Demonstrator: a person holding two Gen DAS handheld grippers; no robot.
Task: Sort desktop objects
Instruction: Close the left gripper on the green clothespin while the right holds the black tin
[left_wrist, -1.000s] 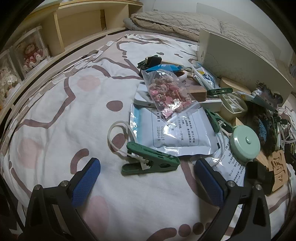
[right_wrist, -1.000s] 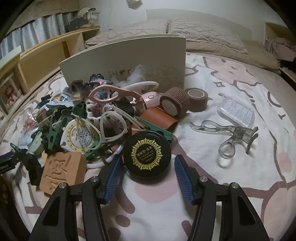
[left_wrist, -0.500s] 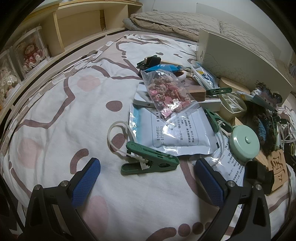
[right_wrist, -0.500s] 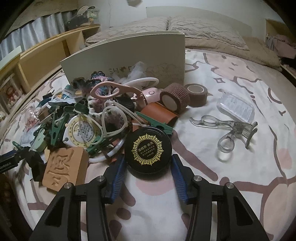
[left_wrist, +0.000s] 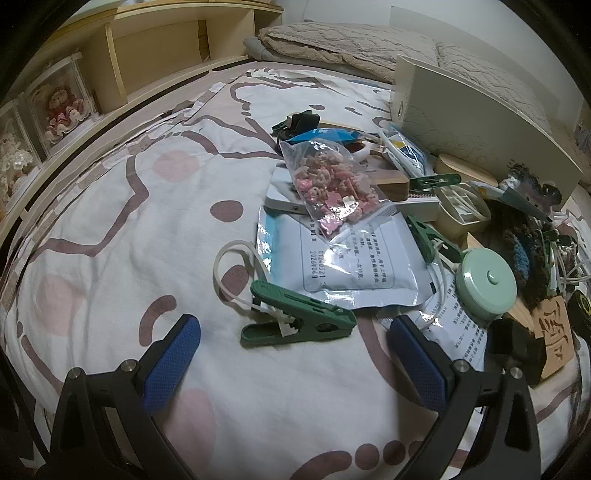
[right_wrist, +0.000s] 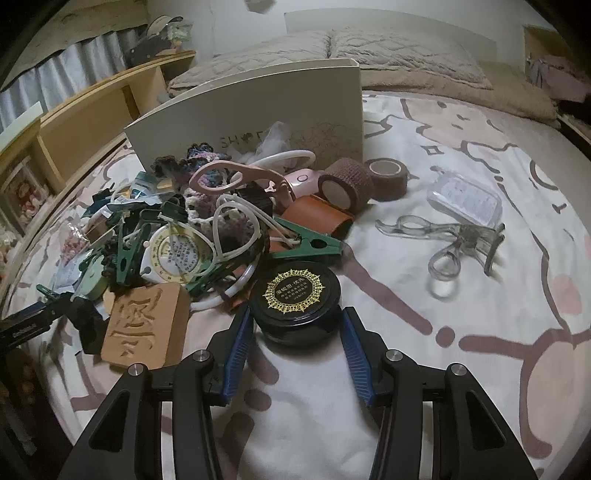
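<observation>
The black round tin (right_wrist: 294, 301), with its gold-printed lid, is the piece of the sort now in hand: it sits on the patterned bedspread (right_wrist: 424, 369) at the near edge of the jumble of small things, just beside the carved wooden block (right_wrist: 144, 325) and close below a green clip (right_wrist: 306, 242). The right gripper (right_wrist: 295, 325) is closed on it, one blue pad against each side of the tin's wall, so the grasp looks made and the step appears to be the pick itself, with the tin not yet visibly clear of the bed. The next move, as I judge it, calls for a straight lift that keeps the tin level (its smooth curved wall gives the pads little to bite on) and clears the white ring and cords lying next to it, then a carry to wherever round containers are being gathered; the white box (right_wrist: 258, 122) standing behind the pile is a likely place, though nothing shows this for certain. The left gripper (left_wrist: 295, 350) holds nothing, its jaws spread wide above the bedspread, with another green clip (left_wrist: 299, 317) lying just ahead between them, next to a printed foil pouch (left_wrist: 343, 266) and a bag of pink charms (left_wrist: 332, 188). That clip looks like the left side's next candidate, needing only a short advance and a closing.
</observation>
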